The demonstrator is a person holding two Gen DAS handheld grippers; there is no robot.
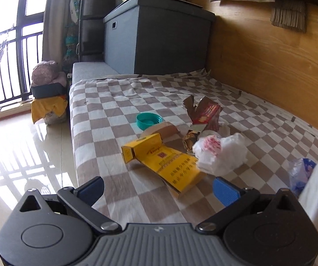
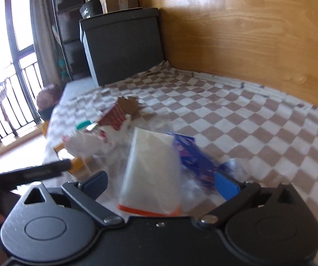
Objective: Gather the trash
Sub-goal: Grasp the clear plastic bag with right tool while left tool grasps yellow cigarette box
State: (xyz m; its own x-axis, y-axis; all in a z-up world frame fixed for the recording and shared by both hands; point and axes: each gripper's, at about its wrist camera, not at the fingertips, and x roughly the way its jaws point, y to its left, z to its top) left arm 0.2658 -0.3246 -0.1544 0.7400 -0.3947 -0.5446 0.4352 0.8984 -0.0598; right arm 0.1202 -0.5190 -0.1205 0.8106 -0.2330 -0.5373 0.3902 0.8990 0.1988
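Observation:
Trash lies in a heap on the brown-and-white checked bed cover: a yellow cigarette carton, a teal cap, a torn red box, a white plastic bag with red print and a blue printed wrapper. My left gripper is open just short of the yellow carton, near the bed's edge. My right gripper is open wide; a clear zip bag with an orange strip stands between its fingers, unpinched, beside the blue wrapper. The red box lies beyond, blurred.
A dark grey storage box stands at the head of the bed against the wooden wall panel. Glossy tile floor lies to the left, with a bundle on a black box near the balcony railing.

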